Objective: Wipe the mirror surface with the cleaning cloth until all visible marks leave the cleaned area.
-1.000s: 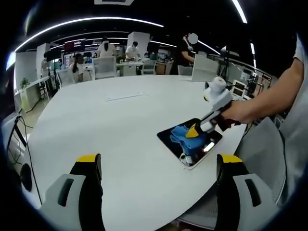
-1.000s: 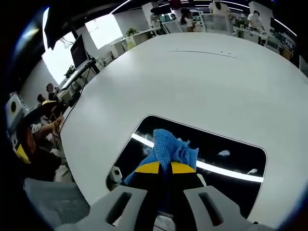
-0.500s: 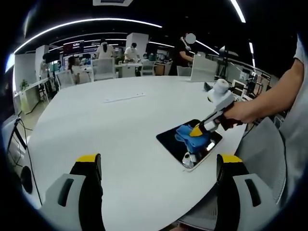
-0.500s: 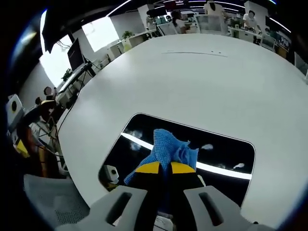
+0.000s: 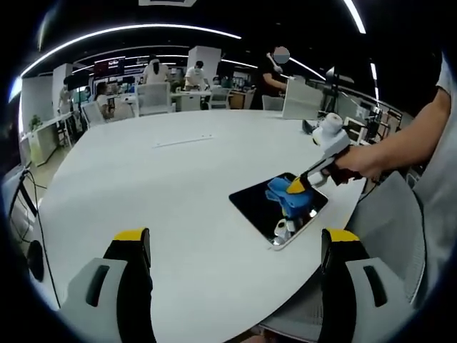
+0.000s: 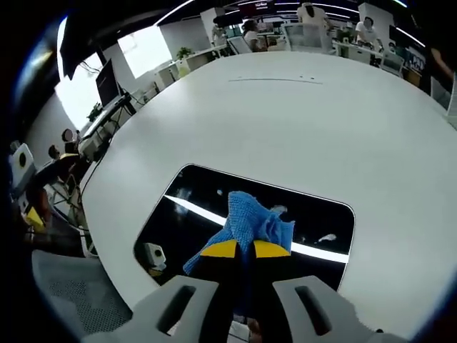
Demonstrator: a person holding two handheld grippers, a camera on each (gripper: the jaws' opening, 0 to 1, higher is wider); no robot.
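Note:
A dark rectangular mirror (image 5: 260, 204) (image 6: 193, 207) lies flat near the round table's edge, reflecting ceiling light strips. My right gripper (image 6: 245, 250) (image 5: 294, 187) is shut on a blue cleaning cloth (image 6: 253, 218) (image 5: 287, 196) and presses it onto the mirror's surface. A few pale smudges (image 6: 327, 238) show on the glass right of the cloth. My left gripper (image 5: 235, 246) hangs open above the white table (image 5: 164, 186), well short of the mirror, with nothing between its jaws.
A person's hand and forearm (image 5: 385, 157) hold the right gripper. A grey mesh chair (image 5: 389, 221) stands by the table edge. A thin strip (image 5: 186, 141) lies far across the table. Desks, chairs and people fill the background.
The right gripper has slid the cloth across the mirror towards its far side. More bare glass now shows on the near side of the cloth. The left gripper stays open.

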